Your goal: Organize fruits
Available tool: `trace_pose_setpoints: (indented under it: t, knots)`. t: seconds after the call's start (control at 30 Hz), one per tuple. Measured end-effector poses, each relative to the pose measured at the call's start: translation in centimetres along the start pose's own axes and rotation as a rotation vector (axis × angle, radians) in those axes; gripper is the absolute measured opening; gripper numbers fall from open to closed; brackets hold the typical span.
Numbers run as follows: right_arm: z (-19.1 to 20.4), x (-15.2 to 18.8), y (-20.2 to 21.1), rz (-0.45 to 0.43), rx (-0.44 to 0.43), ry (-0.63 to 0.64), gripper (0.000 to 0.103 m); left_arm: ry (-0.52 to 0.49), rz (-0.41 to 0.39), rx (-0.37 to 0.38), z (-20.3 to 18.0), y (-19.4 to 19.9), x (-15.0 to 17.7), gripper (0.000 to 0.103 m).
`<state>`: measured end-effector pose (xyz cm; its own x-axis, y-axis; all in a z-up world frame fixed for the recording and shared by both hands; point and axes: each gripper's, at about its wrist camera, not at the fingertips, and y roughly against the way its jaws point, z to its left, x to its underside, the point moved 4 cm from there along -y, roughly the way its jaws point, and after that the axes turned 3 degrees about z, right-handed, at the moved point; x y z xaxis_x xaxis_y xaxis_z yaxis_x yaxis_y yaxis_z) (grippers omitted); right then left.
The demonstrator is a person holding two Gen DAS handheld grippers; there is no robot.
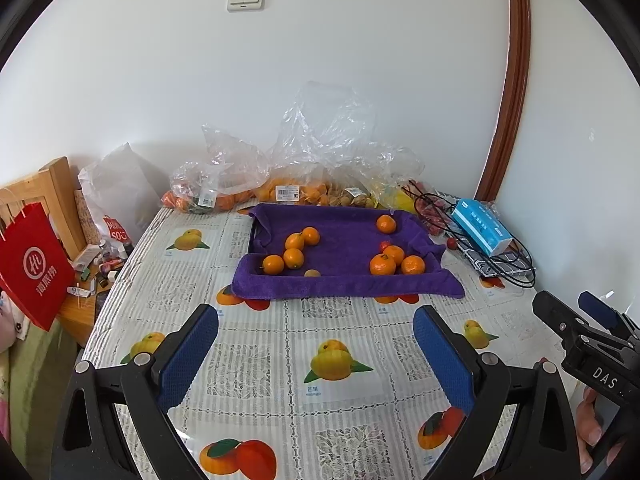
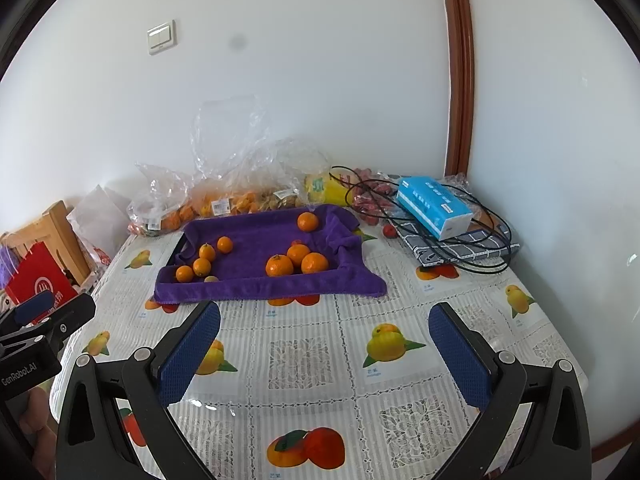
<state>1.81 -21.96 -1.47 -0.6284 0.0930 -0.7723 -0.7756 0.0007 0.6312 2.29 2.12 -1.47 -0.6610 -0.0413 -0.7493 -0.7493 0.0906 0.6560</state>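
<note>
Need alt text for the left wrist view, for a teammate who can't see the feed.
The open left gripper hovers over a fruit-print tablecloth, empty, facing a purple towel-lined tray holding loose oranges in two clusters plus one alone at the back. Bagged fruit lines the wall behind; the right gripper shows at the right edge.

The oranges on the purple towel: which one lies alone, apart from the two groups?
The orange at the far right corner of the purple towel. The others cluster, four at left, three at right; this one touches none.
</note>
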Motion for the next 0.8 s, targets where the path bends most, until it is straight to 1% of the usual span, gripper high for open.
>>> trace_pose_setpoints:
  t: [0.8]
  knots:
    - [0.09,0.0,0.01,0.003,0.001,-0.002,0.103,0.004,0.002,0.0,0.06,-0.08,0.01,0.099]
